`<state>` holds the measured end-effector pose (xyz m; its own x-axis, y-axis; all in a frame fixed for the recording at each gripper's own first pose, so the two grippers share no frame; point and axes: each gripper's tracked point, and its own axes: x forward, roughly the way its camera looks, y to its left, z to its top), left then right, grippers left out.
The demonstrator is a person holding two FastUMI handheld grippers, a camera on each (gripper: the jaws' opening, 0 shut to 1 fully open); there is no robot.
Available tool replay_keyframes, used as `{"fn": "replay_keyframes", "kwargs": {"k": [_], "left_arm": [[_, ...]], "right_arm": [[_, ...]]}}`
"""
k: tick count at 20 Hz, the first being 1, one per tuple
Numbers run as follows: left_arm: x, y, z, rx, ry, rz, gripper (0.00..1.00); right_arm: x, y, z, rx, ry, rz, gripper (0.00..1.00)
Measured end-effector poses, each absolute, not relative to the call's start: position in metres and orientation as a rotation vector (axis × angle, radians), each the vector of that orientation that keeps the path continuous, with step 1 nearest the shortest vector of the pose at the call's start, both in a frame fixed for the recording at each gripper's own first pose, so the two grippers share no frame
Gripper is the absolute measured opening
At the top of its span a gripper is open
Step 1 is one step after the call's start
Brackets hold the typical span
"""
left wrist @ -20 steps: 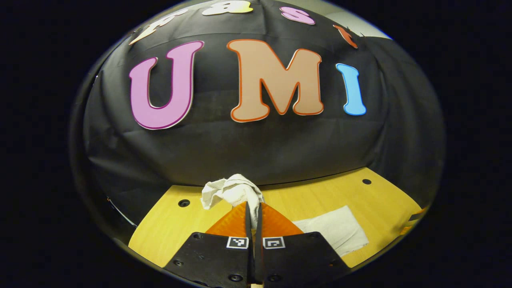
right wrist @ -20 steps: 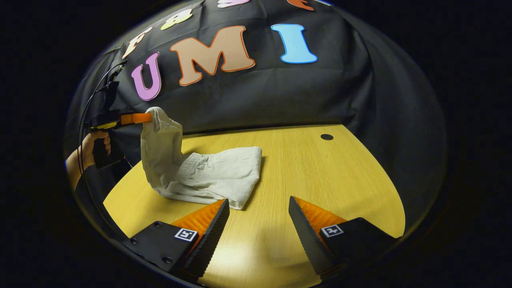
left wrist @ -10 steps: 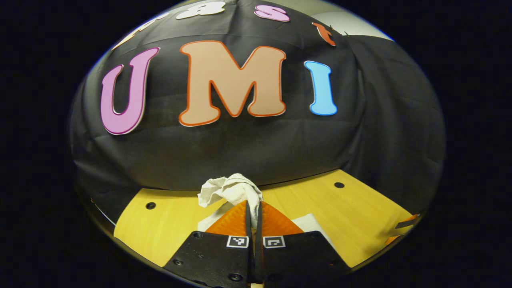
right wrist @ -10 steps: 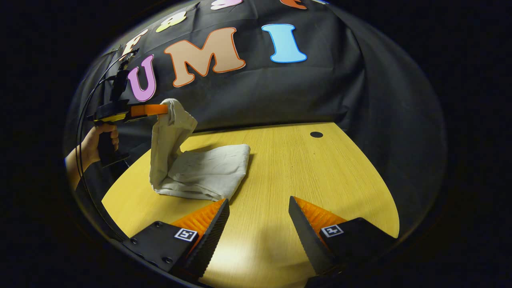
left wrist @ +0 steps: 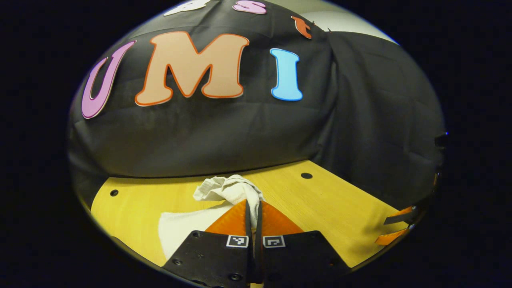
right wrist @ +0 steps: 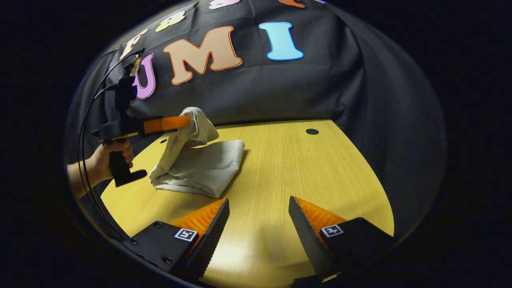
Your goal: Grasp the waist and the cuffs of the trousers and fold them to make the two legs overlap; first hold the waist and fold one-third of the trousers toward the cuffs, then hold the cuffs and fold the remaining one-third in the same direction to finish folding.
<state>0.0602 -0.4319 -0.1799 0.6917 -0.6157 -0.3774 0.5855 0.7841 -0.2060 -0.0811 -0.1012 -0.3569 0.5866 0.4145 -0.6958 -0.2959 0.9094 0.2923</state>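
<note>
Pale off-white trousers lie partly folded on the yellow wooden table. My left gripper is shut on a bunched end of the cloth, lifted above the folded layers. In the right gripper view that gripper, held by a hand, carries the end over the folded stack. My right gripper hovers open over bare table in front of the trousers, nothing between its fingers. It also appears at the far right edge of the left gripper view.
Black cloth walls close the back and right side of the table. Small dark holes mark the tabletop near its far edge. Cables run up from the left gripper's handle.
The left gripper has carried the held cloth end rightward and lower over the folded part, so the raised flap now leans across the stack. The right gripper stayed open and nearly still.
</note>
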Motion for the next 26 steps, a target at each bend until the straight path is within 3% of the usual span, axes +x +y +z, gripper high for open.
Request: {"fn": "replay_keyframes", "kwargs": {"k": [3, 4, 5, 8, 9, 10, 12, 15, 26], "left_arm": [[0.039, -0.442, -0.206, -0.008, 0.469, -0.697, 0.0], [0.035, -0.445, -0.215, 0.005, 0.479, -0.702, 0.0], [0.03, -0.448, -0.223, 0.014, 0.494, -0.707, 0.0], [0.009, -0.448, -0.249, 0.026, 0.564, -0.721, 0.02], [0.0, -0.45, -0.252, 0.009, 0.586, -0.739, 0.07], [-0.005, -0.449, -0.252, -0.006, 0.601, -0.746, 0.14], [-0.009, -0.443, -0.239, -0.032, 0.575, -0.745, 0.51], [-0.007, -0.412, -0.204, -0.025, 0.5, -0.697, 0.93], [0.032, -0.203, -0.064, -0.015, 0.202, -0.313, 0.93]], "right_arm": [[-0.079, -0.103, -0.355, 0.145, 0.843, 0.432, 0.96], [-0.079, -0.102, -0.355, 0.143, 0.842, 0.439, 0.91], [-0.078, -0.102, -0.354, 0.142, 0.84, 0.446, 0.97], [-0.074, -0.095, -0.349, 0.14, 0.824, 0.467, 0.96], [-0.072, -0.093, -0.345, 0.138, 0.816, 0.472, 0.96], [-0.07, -0.09, -0.341, 0.138, 0.805, 0.474, 0.97], [-0.065, -0.084, -0.332, 0.15, 0.783, 0.469, 0.97], [-0.055, -0.071, -0.315, 0.161, 0.741, 0.449, 0.97], [-0.026, 0.01, -0.17, 0.126, 0.368, 0.444, 0.96]]}}
